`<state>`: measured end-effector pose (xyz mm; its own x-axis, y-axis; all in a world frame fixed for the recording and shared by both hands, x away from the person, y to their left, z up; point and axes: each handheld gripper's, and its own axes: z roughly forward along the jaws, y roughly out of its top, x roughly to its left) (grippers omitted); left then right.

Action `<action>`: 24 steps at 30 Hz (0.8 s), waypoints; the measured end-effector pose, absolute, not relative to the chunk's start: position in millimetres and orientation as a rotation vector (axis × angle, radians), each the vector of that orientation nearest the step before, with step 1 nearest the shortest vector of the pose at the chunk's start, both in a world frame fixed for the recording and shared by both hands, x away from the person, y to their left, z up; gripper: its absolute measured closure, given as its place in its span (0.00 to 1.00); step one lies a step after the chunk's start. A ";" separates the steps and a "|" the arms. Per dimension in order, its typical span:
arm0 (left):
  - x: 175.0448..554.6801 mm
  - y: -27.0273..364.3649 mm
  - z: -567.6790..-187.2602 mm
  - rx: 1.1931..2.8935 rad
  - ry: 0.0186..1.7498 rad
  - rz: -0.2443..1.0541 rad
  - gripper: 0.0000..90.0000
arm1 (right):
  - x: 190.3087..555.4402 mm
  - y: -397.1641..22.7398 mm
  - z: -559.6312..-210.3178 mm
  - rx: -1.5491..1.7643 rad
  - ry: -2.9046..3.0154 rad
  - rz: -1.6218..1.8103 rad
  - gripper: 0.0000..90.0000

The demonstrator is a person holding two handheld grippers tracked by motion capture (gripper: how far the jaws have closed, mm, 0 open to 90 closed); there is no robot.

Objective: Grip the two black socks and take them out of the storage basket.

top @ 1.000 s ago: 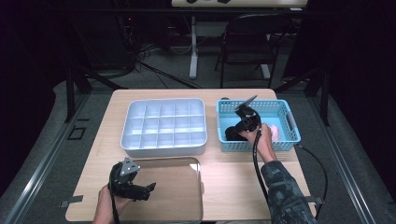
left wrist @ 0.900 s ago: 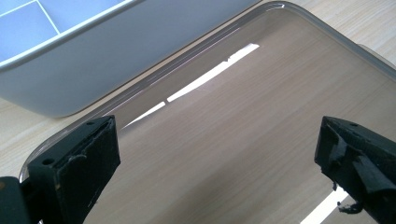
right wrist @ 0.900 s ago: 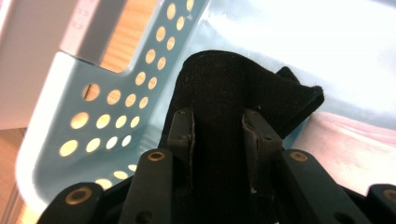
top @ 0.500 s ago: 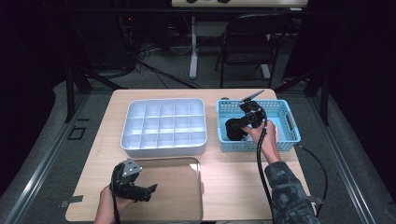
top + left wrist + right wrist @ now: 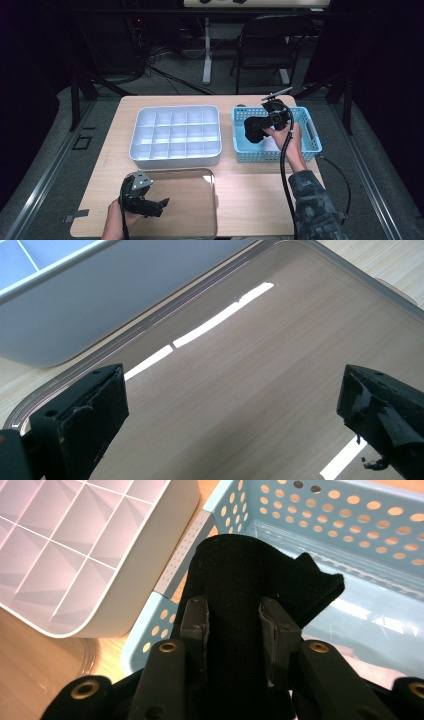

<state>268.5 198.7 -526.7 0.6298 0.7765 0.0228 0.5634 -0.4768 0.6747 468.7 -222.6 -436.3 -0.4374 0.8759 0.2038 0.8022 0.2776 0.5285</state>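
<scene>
Right gripper view has your right gripper (image 5: 232, 625) fingers pinching a folded black cloth (image 5: 250, 575) above the blue basket (image 5: 350, 525); its loose far flap could snag the rim, while your left gripper (image 5: 230, 410) fingers stand wide.

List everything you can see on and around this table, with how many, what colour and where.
Divided tray: one, white, many compartments, table centre back.
Basket: one, light blue, perforated, right of the divided tray.
Black fabric item: one, black, clamped in the right gripper's jaws above the basket.
Clear lid: one, see-through, lying flat at the table's front.
Table: one, light wood.
Folding chair: one, dark, behind the table.
Left hand-held gripper: one, black, jaws wide apart over the clear lid.
Right hand-held gripper: one, black, over the basket.
</scene>
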 end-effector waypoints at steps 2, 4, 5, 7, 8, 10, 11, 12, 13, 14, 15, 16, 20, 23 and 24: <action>268.2 197.5 -527.2 2.213 1.042 0.440 0.00 | 466.6 -224.7 -432.2 1.590 2.402 0.887 0.76; 268.0 197.3 -527.5 2.212 1.041 0.445 0.00 | 462.4 -226.7 -425.6 1.580 2.393 0.899 0.76; 268.0 197.4 -527.5 2.213 1.040 0.445 0.00 | 462.4 -226.7 -425.6 1.580 2.393 0.899 0.76; 268.0 198.2 -527.3 2.214 1.042 0.435 0.00 | 460.2 -227.7 -422.6 1.560 2.385 0.915 0.75; 268.2 198.3 -527.5 2.213 1.040 0.433 0.00 | 458.2 -228.0 -420.0 1.552 2.390 0.915 0.75; 268.2 197.9 -527.9 2.213 1.038 0.432 0.00 | 454.1 -227.8 -416.5 1.538 2.386 0.931 0.75; 268.4 197.6 -528.0 2.216 1.037 0.427 0.00 | 451.5 -227.3 -413.9 1.527 2.398 0.921 0.75; 268.3 197.1 -528.2 2.214 1.039 0.428 0.00 | 449.3 -226.7 -412.2 1.519 2.398 0.929 0.75; 268.4 196.8 -528.3 2.218 1.033 0.433 0.00 | 447.9 -226.6 -410.9 1.511 2.400 0.928 0.75; 268.1 196.3 -529.0 2.210 1.036 0.443 0.00 | 445.5 -226.2 -409.1 1.503 2.398 0.932 0.75; 268.1 196.6 -528.9 2.209 1.036 0.440 0.00 | 443.6 -226.2 -408.1 1.495 2.401 0.937 0.75; 268.1 196.6 -529.1 2.208 1.039 0.441 0.00 | 441.7 -226.1 -407.3 1.493 2.406 0.936 0.76; 268.4 196.9 -529.4 2.220 1.034 0.429 0.00 | 431.0 -227.3 -404.9 1.473 2.415 0.961 0.75; 268.2 195.7 -528.9 2.221 1.029 0.437 0.00 | 419.0 -228.6 -402.9 1.446 2.417 1.004 0.75; 268.1 195.4 -528.8 2.220 1.028 0.438 0.00 | 415.2 -229.0 -402.3 1.443 2.417 1.004 0.75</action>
